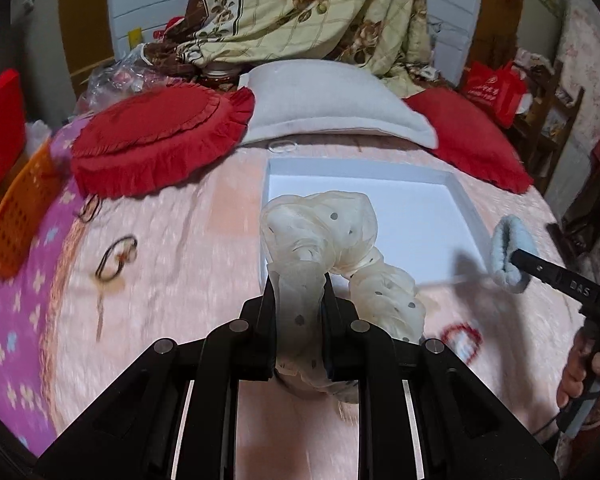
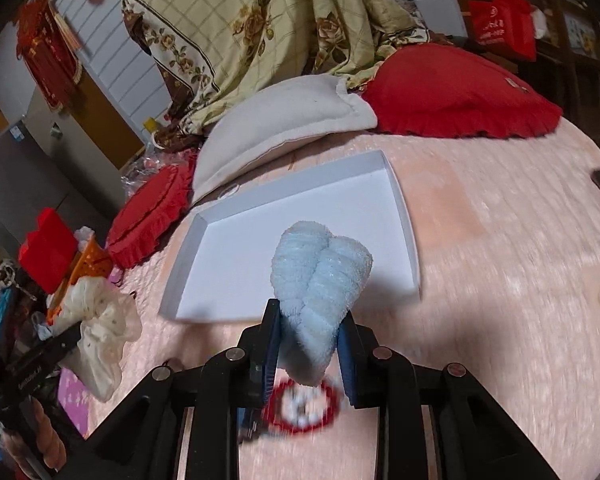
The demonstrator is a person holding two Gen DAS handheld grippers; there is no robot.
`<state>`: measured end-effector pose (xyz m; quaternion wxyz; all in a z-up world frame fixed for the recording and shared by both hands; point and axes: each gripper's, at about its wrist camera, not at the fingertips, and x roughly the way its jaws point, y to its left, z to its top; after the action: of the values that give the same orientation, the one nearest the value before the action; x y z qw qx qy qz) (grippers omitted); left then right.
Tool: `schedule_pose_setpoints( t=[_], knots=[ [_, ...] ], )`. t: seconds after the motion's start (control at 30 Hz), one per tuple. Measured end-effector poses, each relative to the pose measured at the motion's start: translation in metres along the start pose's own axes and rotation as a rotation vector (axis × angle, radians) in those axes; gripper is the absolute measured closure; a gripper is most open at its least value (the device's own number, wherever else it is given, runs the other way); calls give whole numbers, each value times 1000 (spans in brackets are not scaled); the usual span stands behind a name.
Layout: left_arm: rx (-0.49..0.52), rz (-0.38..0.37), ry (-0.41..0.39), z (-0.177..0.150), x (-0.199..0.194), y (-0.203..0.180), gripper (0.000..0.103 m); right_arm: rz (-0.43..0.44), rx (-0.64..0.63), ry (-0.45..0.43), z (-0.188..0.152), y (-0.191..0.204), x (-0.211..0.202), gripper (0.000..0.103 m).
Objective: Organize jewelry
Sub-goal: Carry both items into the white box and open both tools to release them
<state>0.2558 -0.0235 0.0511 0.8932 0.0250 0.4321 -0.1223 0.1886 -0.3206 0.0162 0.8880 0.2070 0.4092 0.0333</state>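
Pink bedspread (image 1: 172, 240) beneath all. White box (image 2: 204, 220) lying open-topped and bare, ready for 2 loads. Left gripper (image 1: 300, 280) clenched on cream dotted scrunchie (image 1: 320, 224), lifted for dropping in. Right gripper (image 2: 310, 320) clamped on blue fluffy scrunchie (image 2: 320, 268), likewise. Dark hair ties (image 1: 116, 256) left aside.

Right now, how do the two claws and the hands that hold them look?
Both are matte black plastic. The left claw has two flat black fingers on angular arms with round silver pins. The right claw has the same frame, but its fingers carry blue pads. White letters mark its side. A bare hand grips its handle, where a thin black cable hangs.
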Motion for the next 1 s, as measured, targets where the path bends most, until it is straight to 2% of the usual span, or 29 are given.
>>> schedule_pose_setpoints(
  t=[0.17,0.3,0.5,0.67,0.73,0.77,0.8,1.0],
  knots=[
    [-18,5,67,49,62,3,87,-23,-5,65,46,-1,55,78],
    [-16,57,74,82,111,4,87,-61,-19,100,73,-5,96,78],
    [-50,87,109,109,168,12,85,-96,14,137,94,-21,140,78],
    [-63,48,132,113,184,12,58,-96,42,150,100,-35,151,78],
    [-74,18,131,113,185,12,54,-104,30,135,102,-36,149,71],
    [-80,5,131,113,184,13,51,-114,20,113,102,-36,146,63],
    [-81,-2,134,113,183,12,50,-119,17,97,102,-36,144,58],
    [-100,-18,118,111,161,17,49,-115,46,32,107,-39,116,57]
  ],
)
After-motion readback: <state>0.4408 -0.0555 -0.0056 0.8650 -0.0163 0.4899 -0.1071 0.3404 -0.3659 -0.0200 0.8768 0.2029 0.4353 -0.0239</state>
